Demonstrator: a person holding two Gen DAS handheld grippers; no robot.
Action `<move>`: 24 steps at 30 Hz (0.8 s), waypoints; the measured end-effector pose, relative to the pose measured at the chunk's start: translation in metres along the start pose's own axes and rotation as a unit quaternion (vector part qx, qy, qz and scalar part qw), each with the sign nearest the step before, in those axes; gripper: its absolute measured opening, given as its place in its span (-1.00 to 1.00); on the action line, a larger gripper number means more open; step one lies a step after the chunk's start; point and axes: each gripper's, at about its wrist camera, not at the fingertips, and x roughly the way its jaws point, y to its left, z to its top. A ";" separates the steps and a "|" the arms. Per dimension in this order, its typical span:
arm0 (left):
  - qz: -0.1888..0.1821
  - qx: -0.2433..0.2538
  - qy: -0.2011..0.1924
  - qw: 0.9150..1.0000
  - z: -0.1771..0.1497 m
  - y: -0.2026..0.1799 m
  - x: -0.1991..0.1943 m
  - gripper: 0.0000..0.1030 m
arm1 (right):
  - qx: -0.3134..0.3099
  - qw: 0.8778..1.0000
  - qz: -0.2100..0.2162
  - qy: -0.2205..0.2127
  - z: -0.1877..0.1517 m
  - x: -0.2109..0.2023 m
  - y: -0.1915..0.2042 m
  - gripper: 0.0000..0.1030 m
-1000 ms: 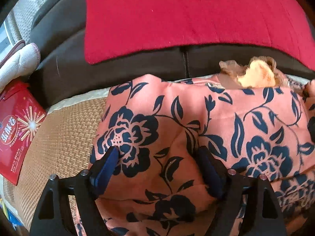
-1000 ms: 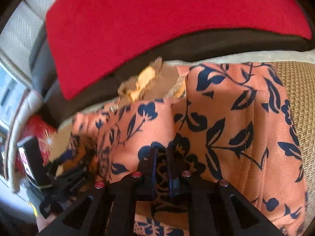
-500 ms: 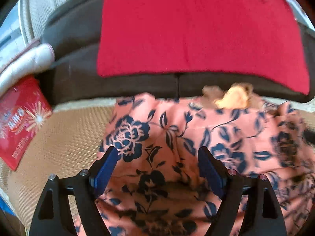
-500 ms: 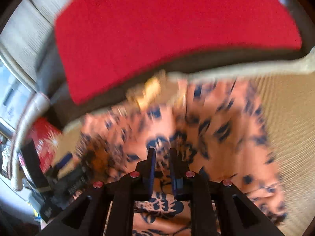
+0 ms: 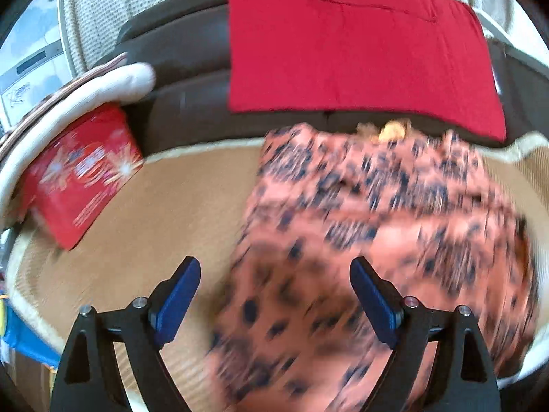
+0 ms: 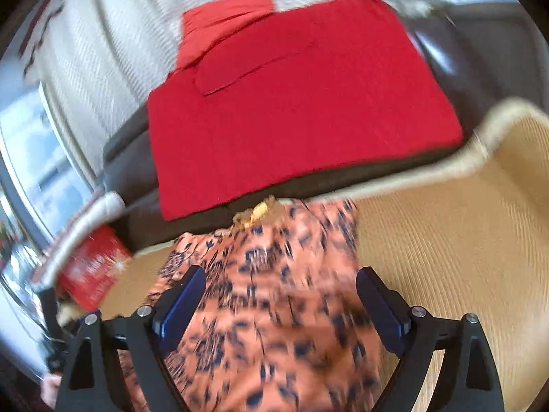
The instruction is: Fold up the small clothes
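Left wrist view: left gripper (image 5: 276, 300) with jaws opening, spread wide, nothing pinched; blue pads clear of the cloth, though the coral floral garment (image 5: 377, 240) lies below and between them, heavily blurred. Garment bunched from centre toward 3 and 5 o'clock on the woven mat (image 5: 164, 213), its far edge at 12 o'clock touching the dark sofa back (image 5: 185, 103), a small tan frill (image 5: 391, 130) at that edge. Red cloth (image 5: 357, 51) draped over the sofa back at 12 o'clock, looking flat and squared; red box (image 5: 79, 175) at 9 o'clock, well apart from the garment. Right wrist view: right gripper (image 6: 281, 305) with jaws opening, likewise wide and pinching nothing, the garment (image 6: 274, 309) running from centre down to 6 o'clock under them; bare mat (image 6: 463, 240) at 3 o'clock. Judging by the lie of things: garment released and roughly gathered, edges uneven, so folding only partly done at best; probably more folds and some smoothing left, though blur hides the creases.
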 end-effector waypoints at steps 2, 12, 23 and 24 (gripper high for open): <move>0.011 0.001 0.010 1.000 -0.030 0.019 -0.014 0.73 | 0.027 1.000 -0.010 0.002 -0.018 -0.026 -0.023 0.78; -0.044 -0.058 0.076 0.994 -0.112 0.061 -0.019 0.73 | 0.112 0.987 -0.013 0.118 -0.121 -0.062 -0.065 0.76; -0.070 -0.125 0.092 0.985 -0.123 0.083 -0.011 0.31 | 0.143 0.957 -0.076 0.242 -0.184 0.018 -0.045 -0.31; -0.078 -0.127 0.097 0.984 -0.124 0.084 -0.009 0.40 | 0.141 0.957 -0.085 0.239 -0.186 0.019 -0.045 -0.36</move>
